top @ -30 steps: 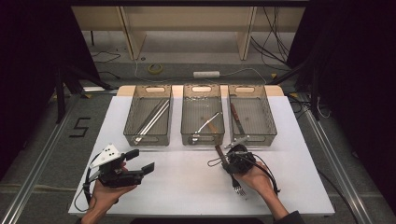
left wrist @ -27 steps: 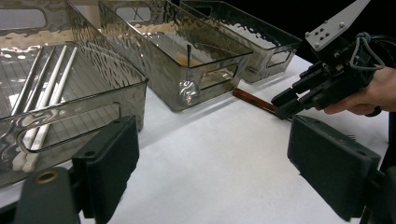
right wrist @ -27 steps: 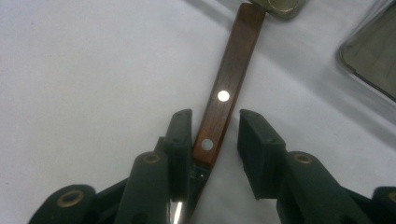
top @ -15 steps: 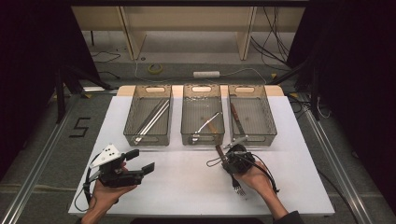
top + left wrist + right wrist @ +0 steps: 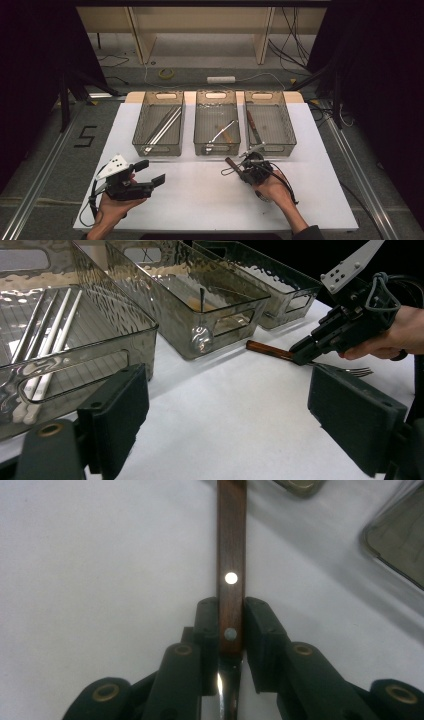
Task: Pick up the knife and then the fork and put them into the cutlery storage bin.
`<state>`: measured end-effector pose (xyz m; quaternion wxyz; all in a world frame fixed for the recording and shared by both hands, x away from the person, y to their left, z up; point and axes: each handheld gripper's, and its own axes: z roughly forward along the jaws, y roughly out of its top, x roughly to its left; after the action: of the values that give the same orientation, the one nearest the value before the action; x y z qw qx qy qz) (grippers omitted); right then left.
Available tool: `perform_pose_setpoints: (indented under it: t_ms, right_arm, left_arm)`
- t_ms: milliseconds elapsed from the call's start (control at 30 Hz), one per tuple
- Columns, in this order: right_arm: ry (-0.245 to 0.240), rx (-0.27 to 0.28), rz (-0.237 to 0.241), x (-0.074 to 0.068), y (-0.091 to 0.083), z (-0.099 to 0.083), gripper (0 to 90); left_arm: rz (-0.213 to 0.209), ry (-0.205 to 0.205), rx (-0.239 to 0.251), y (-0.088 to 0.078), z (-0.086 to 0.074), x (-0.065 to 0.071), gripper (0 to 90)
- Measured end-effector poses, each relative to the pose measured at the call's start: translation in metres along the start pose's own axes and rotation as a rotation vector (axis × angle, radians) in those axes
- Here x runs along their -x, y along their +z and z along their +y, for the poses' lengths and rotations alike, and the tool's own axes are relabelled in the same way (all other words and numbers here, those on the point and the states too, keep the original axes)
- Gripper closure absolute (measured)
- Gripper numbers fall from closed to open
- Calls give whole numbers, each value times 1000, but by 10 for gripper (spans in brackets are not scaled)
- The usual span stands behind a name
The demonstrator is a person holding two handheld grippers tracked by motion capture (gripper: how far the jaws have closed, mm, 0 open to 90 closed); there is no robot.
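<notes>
A fork with a brown wooden handle (image 5: pixel 231 555) lies on the white table, its tines (image 5: pixel 357 371) pointing toward the person. My right gripper (image 5: pixel 231 625) is shut on the handle near the metal neck; its jaws have just been closing around it. From above, the right gripper (image 5: pixel 240 169) sits just in front of the right bin, with the handle (image 5: pixel 231 163) sticking out to its left. My left gripper (image 5: pixel 150 172) rests low at the front left, open, with nothing between its jaws (image 5: pixel 237 415).
Three clear plastic bins stand in a row at the back of the table. The left bin (image 5: pixel 156 148) holds long white and metal sticks, the middle bin (image 5: pixel 216 148) a utensil, the right bin (image 5: pixel 272 147) a wooden-handled knife. Bare white tabletop (image 5: pixel 200 195) lies between the hands.
Both hands keep their places in the high view, and neither the fork nor the bins has shifted.
</notes>
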<state>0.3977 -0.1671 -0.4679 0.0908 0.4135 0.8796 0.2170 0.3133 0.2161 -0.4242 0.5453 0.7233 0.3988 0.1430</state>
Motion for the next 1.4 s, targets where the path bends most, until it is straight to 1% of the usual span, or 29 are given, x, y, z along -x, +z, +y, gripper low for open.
perform_pose_setpoints:
  t_ms: [133,300,367,433,533,567,600,667,733,767,867,967,1100,1133,1167,1200,1233,1367,1400]
  right_arm:
    - [3,5,20,2,-3,0,777]
    - [5,24,28,6,-10,0,778]
    - [5,21,29,6,-11,-1,778]
    - [-4,20,36,6,-12,-1,778]
    - [-21,16,21,5,-14,-1,778]
    - [-25,12,27,6,-15,-1,778]
    - [-34,-4,35,6,-16,0,778]
    - [-47,-34,28,7,-16,2,778]
    - [-60,-64,38,10,-15,4,778]
    - [-65,-78,51,11,-15,5,777]
    - [-71,-100,55,10,-13,5,777]
    - [-90,-123,53,10,-11,7,777]
    - [-102,-174,65,10,-9,11,777]
    - [-102,-178,61,10,-9,13,777]
    - [-107,-185,58,10,-8,15,776]
    - [-111,-205,62,9,-7,16,776]
    - [-123,-217,62,9,-5,17,776]
    - [-118,-239,67,9,-4,20,774]
    - [-118,-251,68,9,-3,21,773]
  left_arm:
    - [0,-7,6,0,0,0,164]
    - [1,-7,6,0,0,-1,164]
    - [1,-4,6,-1,0,-1,164]
    - [1,-3,4,-1,0,0,164]
    - [2,-3,2,0,0,0,164]
    - [2,-2,2,0,0,0,164]
    - [2,-2,2,0,0,0,164]
    - [3,-3,1,0,0,0,164]
    - [4,-6,4,0,0,0,164]
    - [4,-8,6,0,0,0,164]
    - [3,-7,5,0,0,0,164]
    - [3,-7,5,0,0,-1,164]
    - [3,-6,5,-1,0,-1,164]
    - [4,-6,5,-1,0,-1,164]
    - [4,-7,6,0,0,-1,164]
    - [4,-6,6,0,0,0,164]
    - [4,-5,6,0,0,0,164]
    - [2,-5,5,-1,0,-1,164]
    - [1,-4,4,-1,0,-1,164]
